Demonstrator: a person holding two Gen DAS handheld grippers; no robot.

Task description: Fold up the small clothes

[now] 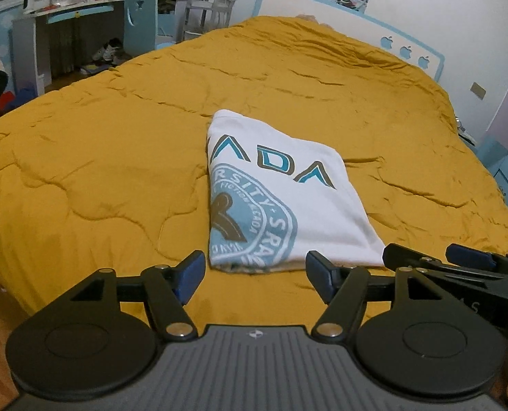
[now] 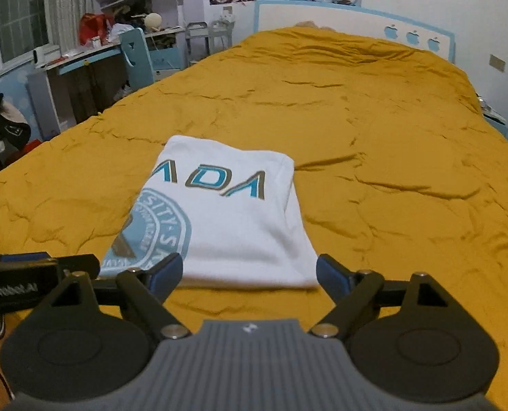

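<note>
Here, in the left wrist view, one folded white cotton T-shirt [image 1: 288,198] lies flat on the mustard-yellow quilted bedspread [image 1: 116,157], a neat rectangle with teal-and-brown block letters and a round teal crest printed on top. The left gripper [image 1: 255,274], black with two blue-padded fingers [image 1: 192,270], stands spread wide just short of the shirt's near edge, with nothing between the pads. At the right edge the right gripper [image 1: 435,257] shows beside it, black links and blue pads alike. Three blue apple shapes mark the pale headboard [image 1: 339,10].

In the right wrist view, the same single shirt [image 2: 240,226] rests on the wrinkled, stitched bedspread [image 2: 391,171], its near hem close before the right gripper [image 2: 250,274], whose two blue pads [image 2: 166,274] are likewise spread apart and empty. The left gripper [image 2: 31,267] shows partly at the left edge.
</note>
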